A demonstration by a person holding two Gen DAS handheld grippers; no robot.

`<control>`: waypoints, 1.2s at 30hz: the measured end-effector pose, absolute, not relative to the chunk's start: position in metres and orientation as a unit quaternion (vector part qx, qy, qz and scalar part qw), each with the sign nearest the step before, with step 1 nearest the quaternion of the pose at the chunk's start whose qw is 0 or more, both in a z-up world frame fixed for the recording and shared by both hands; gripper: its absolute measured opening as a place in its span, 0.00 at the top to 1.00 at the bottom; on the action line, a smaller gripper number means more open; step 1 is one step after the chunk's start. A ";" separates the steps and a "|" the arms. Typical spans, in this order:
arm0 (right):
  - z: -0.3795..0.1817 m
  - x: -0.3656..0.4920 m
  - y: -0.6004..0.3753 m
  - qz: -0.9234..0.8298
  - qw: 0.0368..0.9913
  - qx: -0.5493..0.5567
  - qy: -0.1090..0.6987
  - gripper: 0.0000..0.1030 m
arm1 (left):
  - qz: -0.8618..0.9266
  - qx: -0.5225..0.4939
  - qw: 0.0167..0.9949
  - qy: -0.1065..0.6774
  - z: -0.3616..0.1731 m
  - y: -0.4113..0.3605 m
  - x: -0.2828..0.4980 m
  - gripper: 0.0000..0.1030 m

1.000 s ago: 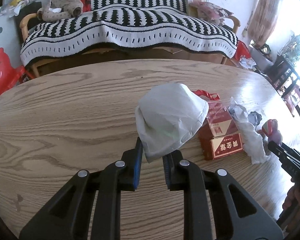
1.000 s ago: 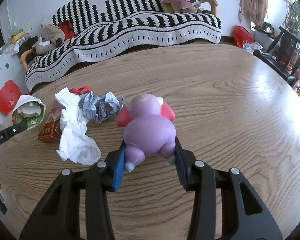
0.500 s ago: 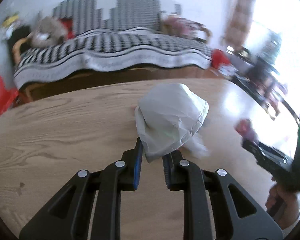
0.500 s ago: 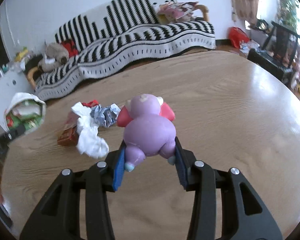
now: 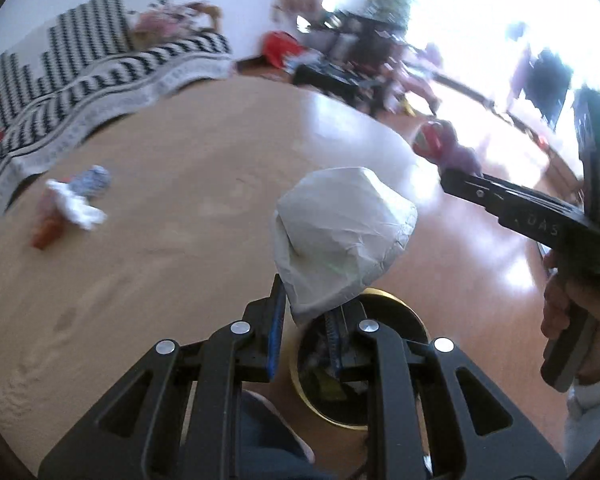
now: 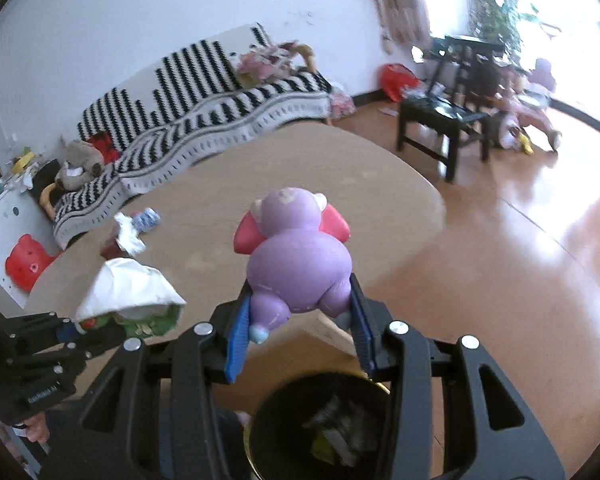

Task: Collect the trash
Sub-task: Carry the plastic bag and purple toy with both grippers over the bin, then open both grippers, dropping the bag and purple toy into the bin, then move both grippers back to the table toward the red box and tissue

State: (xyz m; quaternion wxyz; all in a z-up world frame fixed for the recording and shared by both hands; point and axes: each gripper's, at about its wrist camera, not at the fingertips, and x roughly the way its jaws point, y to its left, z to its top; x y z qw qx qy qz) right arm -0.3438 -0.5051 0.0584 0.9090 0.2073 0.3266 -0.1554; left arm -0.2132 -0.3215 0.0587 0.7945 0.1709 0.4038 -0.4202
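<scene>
- Far to the left of the left gripper [image 5: 306, 334], on the table [image 5: 172, 208], lies a small heap of leftover trash: a red box [image 5: 46, 230], a white tissue [image 5: 76, 208] and a crumpled blue-white wad [image 5: 96, 178], all touching or just beside one another. They are blurred.
- The left gripper is closed narrow on a grey-white bag [image 5: 342, 240]; its blue pads pinch the bag's lower edge, and the bag stands up ahead of the fingers.
- Right below the left gripper's fingertips sits a round bin [image 5: 400, 320] with a gold rim and scraps inside.
- From the right wrist view, the bag [image 6: 128, 290] hangs to the left of the right gripper [image 6: 300, 330], its open mouth showing green and red printing inside.
- The right gripper clamps a purple toy [image 6: 298, 264] with pink wings between its blue pads, at medium width; the toy points away from the camera.
- Below and just behind the right gripper's fingers is the bin [image 6: 272, 412], dark inside, holding bits of trash.
- In the left wrist view the right gripper [image 5: 452, 178] appears to the right, with the toy [image 5: 440, 146] at its tip and a hand [image 5: 568, 312] on the grip.
</scene>
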 end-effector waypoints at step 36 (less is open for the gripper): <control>-0.045 -0.396 -0.549 -0.172 0.861 0.344 0.334 0.06 | -0.378 0.219 0.789 0.432 -0.011 -0.350 -0.216 0.06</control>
